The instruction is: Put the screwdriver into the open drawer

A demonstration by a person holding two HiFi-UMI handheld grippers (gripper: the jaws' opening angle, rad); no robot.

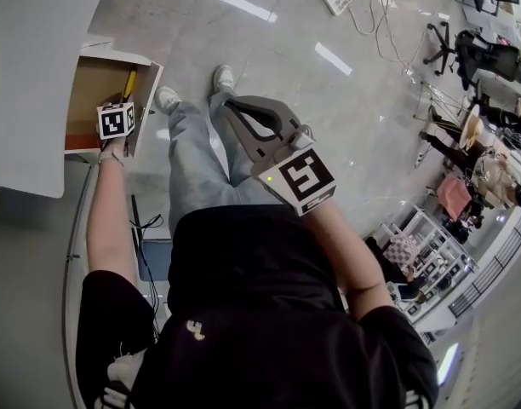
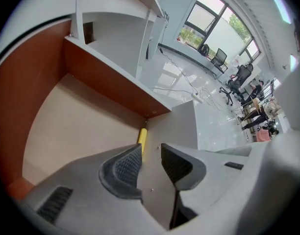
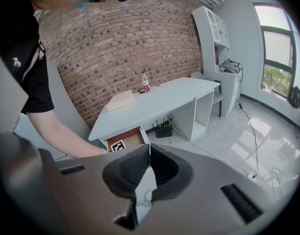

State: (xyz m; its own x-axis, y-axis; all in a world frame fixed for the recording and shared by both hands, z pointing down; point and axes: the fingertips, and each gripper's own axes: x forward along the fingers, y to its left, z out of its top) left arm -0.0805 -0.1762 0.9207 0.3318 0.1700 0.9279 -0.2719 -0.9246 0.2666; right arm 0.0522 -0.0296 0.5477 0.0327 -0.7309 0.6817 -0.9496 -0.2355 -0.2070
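Observation:
The screwdriver's yellow handle [image 2: 141,138] lies on the floor of the open drawer [image 2: 76,124], against its front wall. Just above it my left gripper [image 2: 151,156] points steeply down with its jaws open; nothing is between the pads. In the head view the same handle [image 1: 129,83] shows in the drawer [image 1: 94,82], just beyond the left gripper's marker cube [image 1: 116,120]. My right gripper [image 1: 232,106] hangs over the person's legs, away from the drawer, its jaws shut with nothing in them. Its pads [image 3: 140,166] meet at the tips.
The drawer belongs to a white desk [image 3: 155,99] that carries a bottle [image 3: 145,81] and a flat box [image 3: 119,101]. A brick wall stands behind it. A power strip with cables [image 1: 335,0] lies on the floor, and office chairs [image 1: 482,54] stand far right.

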